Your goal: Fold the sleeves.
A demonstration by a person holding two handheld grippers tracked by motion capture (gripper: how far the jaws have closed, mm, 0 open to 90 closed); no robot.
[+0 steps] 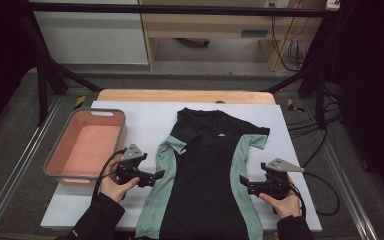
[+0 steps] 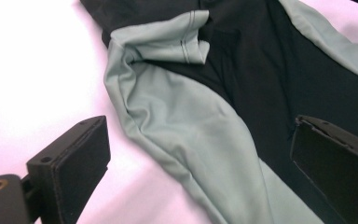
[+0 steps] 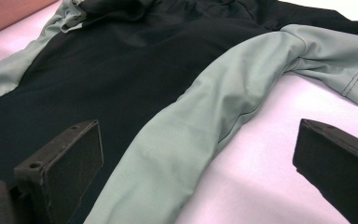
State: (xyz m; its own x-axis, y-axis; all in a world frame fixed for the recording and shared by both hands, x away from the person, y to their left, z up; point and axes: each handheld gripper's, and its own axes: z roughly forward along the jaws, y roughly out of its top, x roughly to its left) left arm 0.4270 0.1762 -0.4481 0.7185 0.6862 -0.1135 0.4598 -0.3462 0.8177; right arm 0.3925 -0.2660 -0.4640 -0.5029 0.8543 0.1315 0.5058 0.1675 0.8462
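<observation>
a pink basin (image 1: pixel 60 165) sits at the worktop's (image 1: pixel 145 112) left edge; beside it the left gripper (image 1: pixel 152 177), jaws apart, faces the black-and-green shirt (image 1: pixel 205 170) lying flat at centre, and the right gripper (image 1: pixel 244 184), jaws also apart, flanks its other side. soft, light and limp, the cloth looks best pinched at the green side panels.

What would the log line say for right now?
shirt: flat on table | left gripper: open, at left side panel | right gripper: open, at right side panel | bin: left

Dim surroundings, overexposed tabletop glare
</observation>
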